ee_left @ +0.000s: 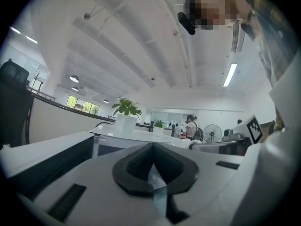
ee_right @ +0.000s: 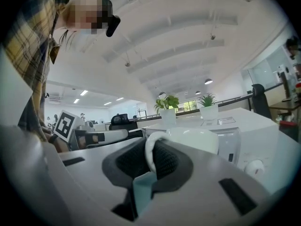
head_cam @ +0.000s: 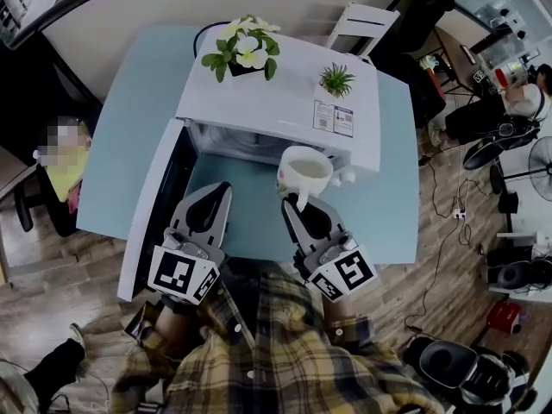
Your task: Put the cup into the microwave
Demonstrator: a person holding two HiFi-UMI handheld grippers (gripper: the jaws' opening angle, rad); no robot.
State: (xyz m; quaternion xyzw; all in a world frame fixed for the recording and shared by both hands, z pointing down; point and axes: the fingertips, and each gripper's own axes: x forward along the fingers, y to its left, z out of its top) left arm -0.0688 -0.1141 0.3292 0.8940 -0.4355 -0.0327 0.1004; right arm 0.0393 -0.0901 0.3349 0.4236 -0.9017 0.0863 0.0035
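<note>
A white microwave [head_cam: 285, 102] stands on a light blue table [head_cam: 138, 128], its door [head_cam: 155, 205] swung open to the left and the cavity [head_cam: 250, 141] showing. My right gripper [head_cam: 297, 203] is shut on the handle of a white cup [head_cam: 304, 172], holding it upright in front of the cavity's right side. In the right gripper view the handle [ee_right: 149, 154] sits between the pads, with the cup body [ee_right: 193, 140] beyond. My left gripper [head_cam: 222, 188] hovers beside the open door with its jaws together and nothing in them; its tips [ee_left: 153, 166] meet.
Two potted plants [head_cam: 244, 52] [head_cam: 336, 79] stand on top of the microwave. A seated person [head_cam: 65, 171] is left of the table. A fan [head_cam: 539, 158], chairs and cables fill the floor to the right.
</note>
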